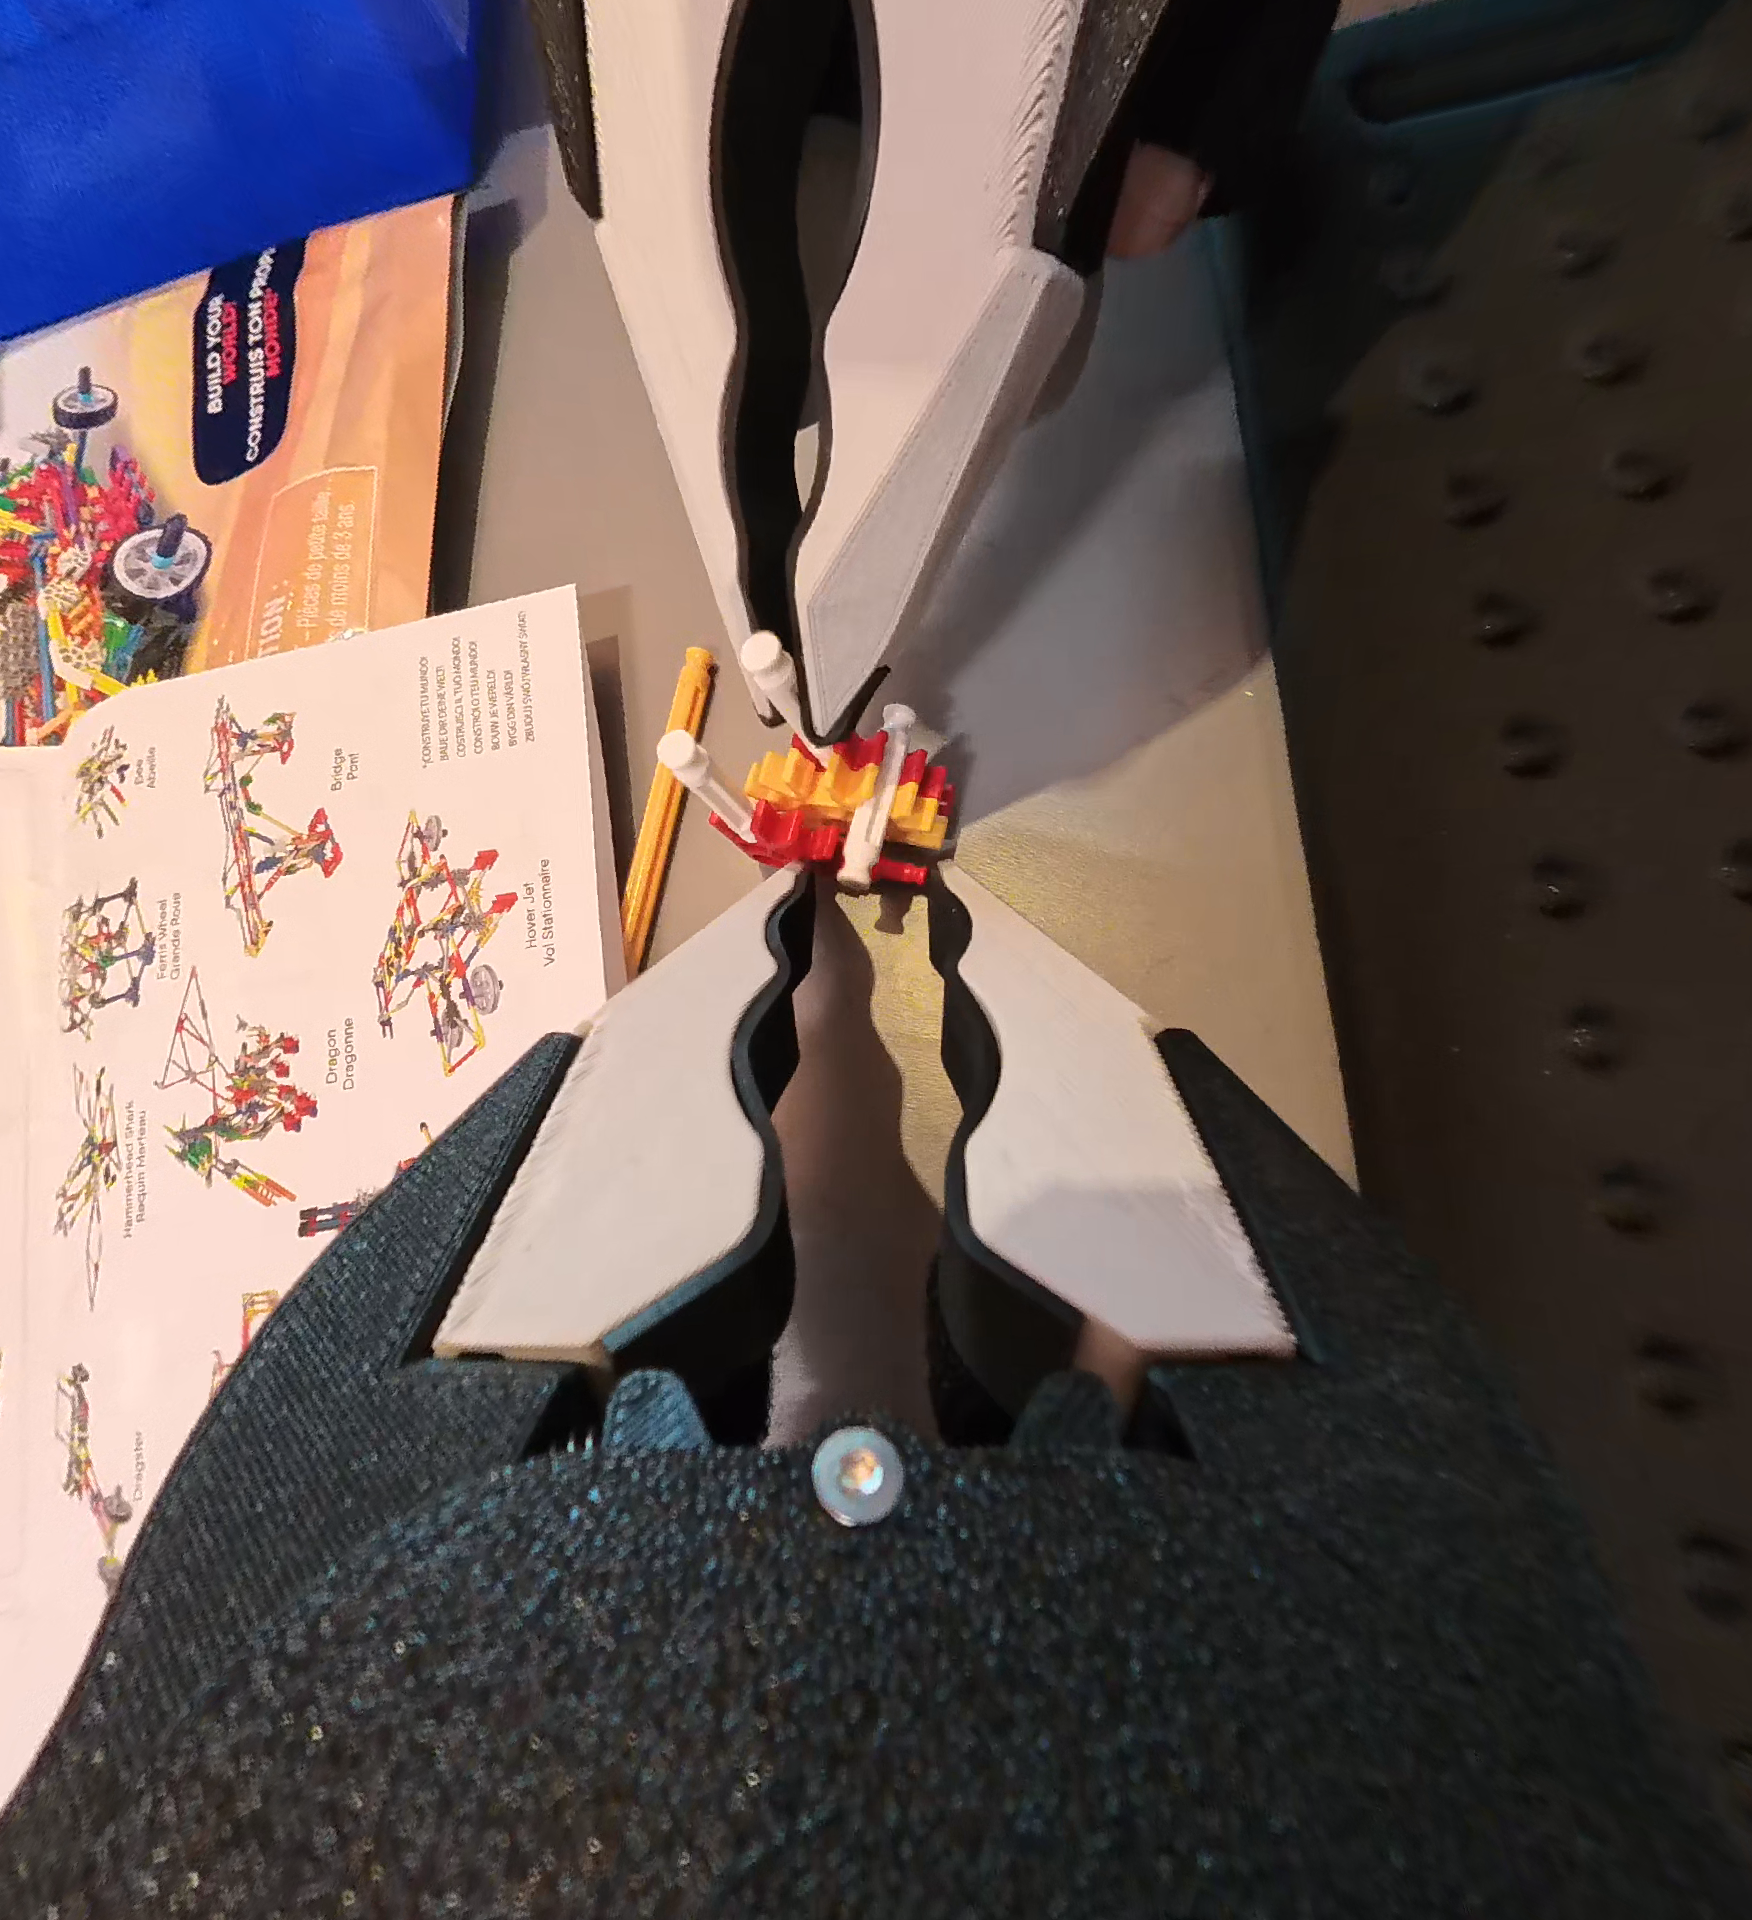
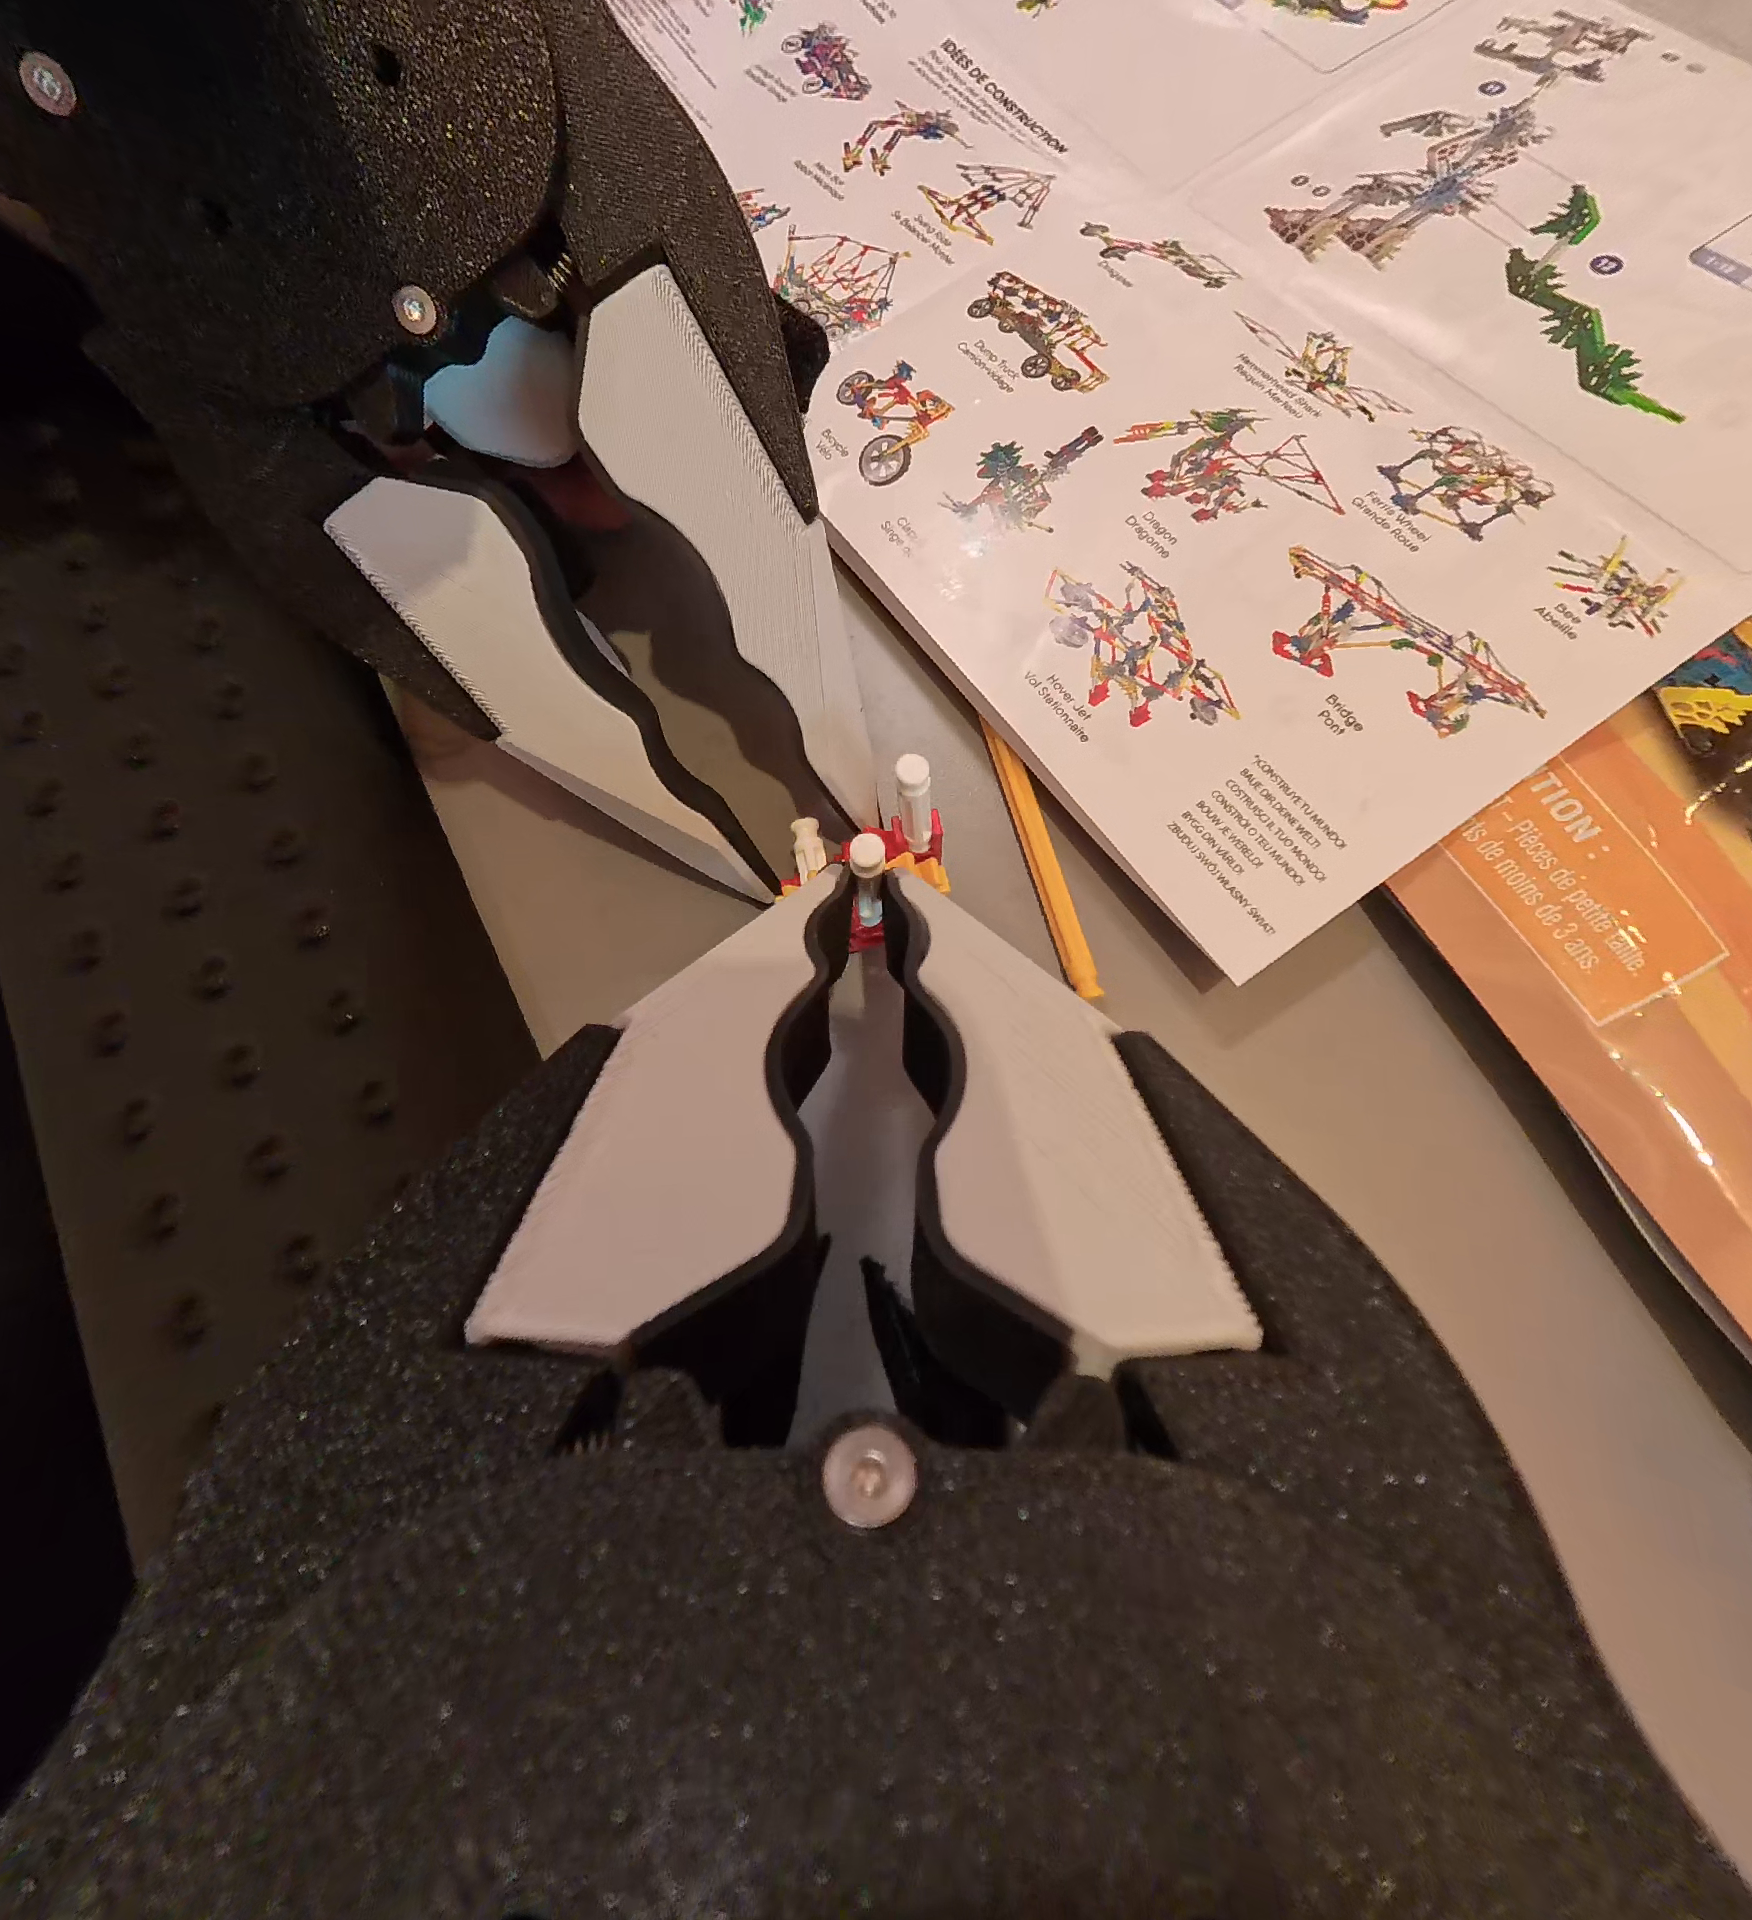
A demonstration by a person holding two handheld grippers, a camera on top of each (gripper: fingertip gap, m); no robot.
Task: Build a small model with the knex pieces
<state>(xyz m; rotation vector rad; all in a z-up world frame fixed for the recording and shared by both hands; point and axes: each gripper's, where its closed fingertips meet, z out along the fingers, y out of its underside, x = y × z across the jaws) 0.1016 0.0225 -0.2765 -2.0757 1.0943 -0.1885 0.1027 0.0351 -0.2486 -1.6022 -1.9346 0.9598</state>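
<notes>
A small cluster of red and yellow connector pieces with short white rods sticking out of it is held above the grey table. My left gripper is shut on the near side of the cluster. My right gripper comes in from the far side and pinches a white rod of the same cluster. In the right wrist view my right gripper is shut on that rod, and the left gripper reaches in from the upper left. Both sets of fingertips almost touch.
A yellow rod lies on the table beside the cluster, also in the right wrist view. A white instruction sheet and an orange printed packet lie to one side. A blue object and a dark studded mat border the table. Less than 4 cm separates the two grippers' tips.
</notes>
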